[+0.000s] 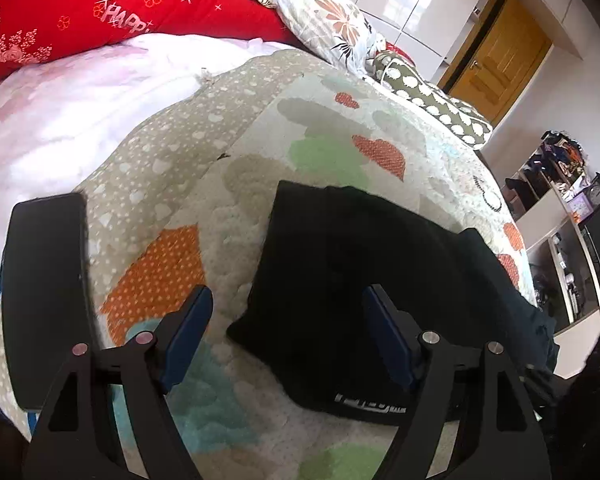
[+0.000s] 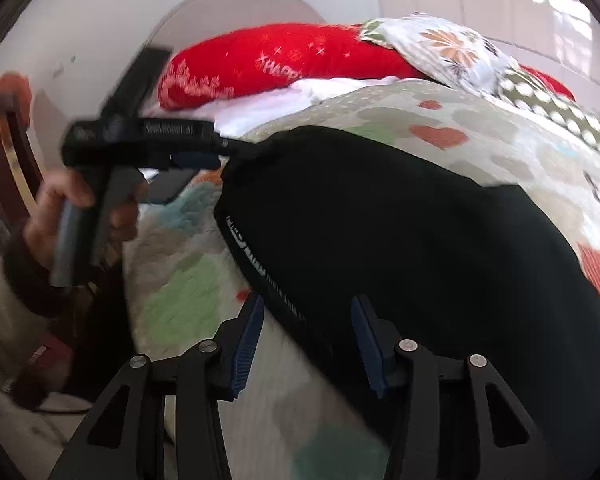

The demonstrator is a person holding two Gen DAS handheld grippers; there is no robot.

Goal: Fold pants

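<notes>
- Your left tongs [image 1: 286, 312] stand wide, nothing between the pads, hovering over the quilt [image 1: 188, 208] on the bed.
- The black pants [image 1: 340, 280] lie folded on the quilt just ahead and right of the left tongs, one edge reaching between the fingers, untouched.
- Your right tongs [image 2: 306, 340] stand partly apart; the pants' lettered waistband edge [image 2: 244, 248] runs between them, pads not pressing.
- In the right view, your left hand [image 2: 76, 208] grips its tool beside the pants' far corner.
- A red pillow [image 1: 100, 12] lies far beyond both tongs.
</notes>
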